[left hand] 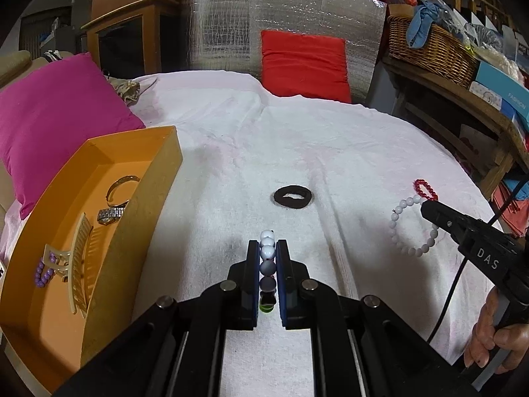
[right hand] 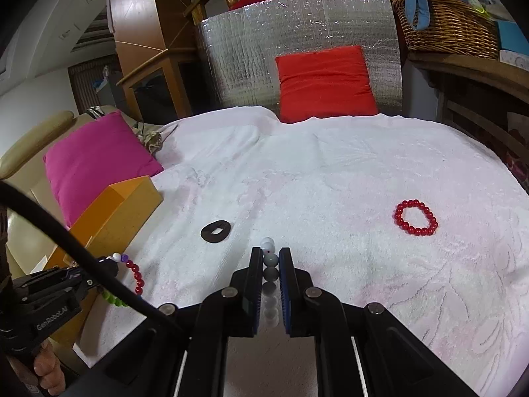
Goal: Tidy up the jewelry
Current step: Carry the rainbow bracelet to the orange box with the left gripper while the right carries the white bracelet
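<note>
Boxed: in my orange box [left hand: 132, 218] lie a bangle [left hand: 121, 183], a watch [left hand: 110, 215], a hair claw [left hand: 77, 258] and purple beads [left hand: 43, 273] — four pieces stowed.
Left hand-held gripper [left hand: 267, 248]: clamped on a mixed-bead bracelet [right hand: 134, 276], just beside the box.
Right hand-held gripper [right hand: 270, 254]: clamped on the white bracelet [left hand: 413, 225], low over the towel [right hand: 330, 182].
Left to do: I judge both held pieces go in next — then the red bracelet [right hand: 415, 217] and black scrunchie [right hand: 215, 230].
</note>
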The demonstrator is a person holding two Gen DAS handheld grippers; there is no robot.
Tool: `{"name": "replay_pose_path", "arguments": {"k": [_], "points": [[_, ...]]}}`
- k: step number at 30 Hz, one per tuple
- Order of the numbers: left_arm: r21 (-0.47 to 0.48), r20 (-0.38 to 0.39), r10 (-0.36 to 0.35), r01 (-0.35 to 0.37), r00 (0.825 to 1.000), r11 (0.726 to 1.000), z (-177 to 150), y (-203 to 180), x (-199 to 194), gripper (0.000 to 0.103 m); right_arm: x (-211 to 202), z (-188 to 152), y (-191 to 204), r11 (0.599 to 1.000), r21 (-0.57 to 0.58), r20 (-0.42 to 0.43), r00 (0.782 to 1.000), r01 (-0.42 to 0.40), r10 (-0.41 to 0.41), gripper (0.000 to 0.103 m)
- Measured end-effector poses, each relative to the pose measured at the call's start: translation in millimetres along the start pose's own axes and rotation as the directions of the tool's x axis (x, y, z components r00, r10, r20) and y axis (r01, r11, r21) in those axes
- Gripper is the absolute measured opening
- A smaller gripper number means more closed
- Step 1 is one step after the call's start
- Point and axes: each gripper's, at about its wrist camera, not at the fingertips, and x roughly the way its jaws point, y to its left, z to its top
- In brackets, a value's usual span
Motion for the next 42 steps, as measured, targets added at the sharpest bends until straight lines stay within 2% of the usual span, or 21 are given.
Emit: {"name": "replay_pose_path", "arguments": {"k": [4, 31, 34, 38, 42], "points": [[0.001, -0.008, 0.033, -0.033, 0.999, 0.999, 1, 3, 6, 0.009, 4, 1, 0, 1.000, 0.009, -0.005, 1.000, -0.004, 0.004, 0.011], [0.001, -0.009, 0.048, -0.048, 0.999, 0.999, 4, 6, 7, 0.009, 9, -1, 10, 1.000, -0.011, -0.012, 1.000, -0.022, 0.021, 0.011], [-0.004, 0.006, 0.055, -0.055, 0.998, 0.998, 5, 12, 0, 0.009, 12, -3, 16, 0.999, -0.021, -0.016, 0.999, -0.028, 0.027, 0.011], [-0.040, 0.040, 0.025, -0.024, 0.999, 0.999, 7, 27, -26, 0.009, 13, -3, 25, 0.999, -0.036, -0.019, 0.999, -0.040, 0.039, 0.011], [-0.073, 0.119, 0.015, -0.007, 0.993, 0.997, 6, 51, -67, 0.009, 6, 0, 45, 0.994, -0.081, -0.001, 0.998, -0.067, 0.067, 0.011]]}}
